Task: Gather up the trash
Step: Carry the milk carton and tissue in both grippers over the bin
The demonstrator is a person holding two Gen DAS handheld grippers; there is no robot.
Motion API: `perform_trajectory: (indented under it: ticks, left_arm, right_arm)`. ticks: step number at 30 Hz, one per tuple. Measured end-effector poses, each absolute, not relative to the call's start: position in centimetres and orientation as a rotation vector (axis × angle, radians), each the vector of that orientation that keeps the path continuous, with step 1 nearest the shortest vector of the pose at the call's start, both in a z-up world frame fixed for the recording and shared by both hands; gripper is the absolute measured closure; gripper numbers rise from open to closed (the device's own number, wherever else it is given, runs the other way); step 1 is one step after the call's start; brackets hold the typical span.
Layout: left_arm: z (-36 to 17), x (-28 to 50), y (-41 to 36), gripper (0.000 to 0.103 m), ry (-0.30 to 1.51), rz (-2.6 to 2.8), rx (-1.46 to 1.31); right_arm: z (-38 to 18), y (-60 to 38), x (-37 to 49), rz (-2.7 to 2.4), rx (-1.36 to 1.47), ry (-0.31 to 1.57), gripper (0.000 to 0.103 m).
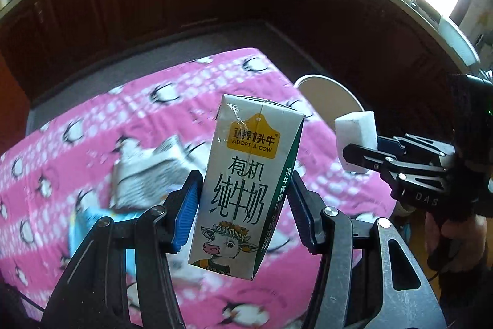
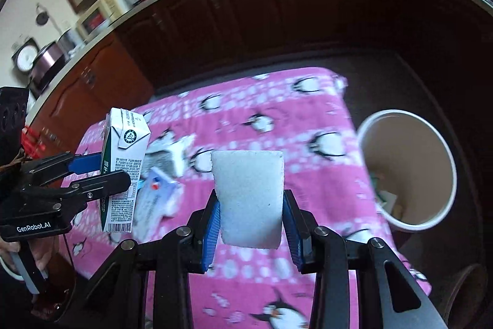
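Dark wooden kitchen cabinets (image 2: pixel 277 8) run along the back under a pale countertop, and in front of them a table is draped in a pink penguin-print cloth (image 1: pixel 154 101) with some crumpled paper (image 1: pixel 148 178) and a blue-and-white wrapper (image 2: pixel 157 190) lying on it. Both tools are held up off the cloth and tilted steeply downward, side by side. The left gripper (image 1: pixel 243 199) has its blue-padded jaws pinched on the lower half of a milk carton (image 1: pixel 243 181), which stands nearly upright between them, leaning slightly, its printed cow facing the camera. The right gripper (image 2: pixel 251 224) has its jaws pressed onto a white foam block (image 2: pixel 248 196), clamping its lower part so most of the block juts above the pads. From the left wrist view the right tool reaches in from the right edge, a hand (image 1: pixel 456 239) wrapped round its grip below. From the right wrist view the left tool comes in from the left, the carton's barcode side showing. Just beyond the cloth's right edge stands an open white bin (image 2: pixel 406 168) with a few scraps at its bottom, near the foam block but apart from it
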State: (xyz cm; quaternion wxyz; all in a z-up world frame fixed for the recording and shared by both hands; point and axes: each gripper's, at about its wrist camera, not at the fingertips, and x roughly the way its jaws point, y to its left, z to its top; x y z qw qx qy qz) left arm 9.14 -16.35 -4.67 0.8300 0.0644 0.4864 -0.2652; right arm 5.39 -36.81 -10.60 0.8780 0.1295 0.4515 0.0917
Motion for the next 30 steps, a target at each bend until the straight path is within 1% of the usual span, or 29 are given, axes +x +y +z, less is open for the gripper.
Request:
perform_trajectory:
  ticks: [17, 24, 30]
  left_arm:
    - [-6.3, 12.2, -28.1, 0.05, 1.069, -0.694, 0.176]
    - [-7.7, 13.7, -32.8, 0.05, 1.079, -0.724, 0.148]
    - [-9.4, 14.5, -35.8, 0.05, 1.104, -0.734, 0.142]
  right_arm:
    - [-13.9, -48.1, 4.8, -0.037, 0.381, 0.959, 0.066]
    - [-16.7, -52.2, 5.4, -0.114, 0.426, 1.007, 0.066]
    - [-19.0, -53.8, 6.3, -0.128, 0.454, 1.033, 0.066]
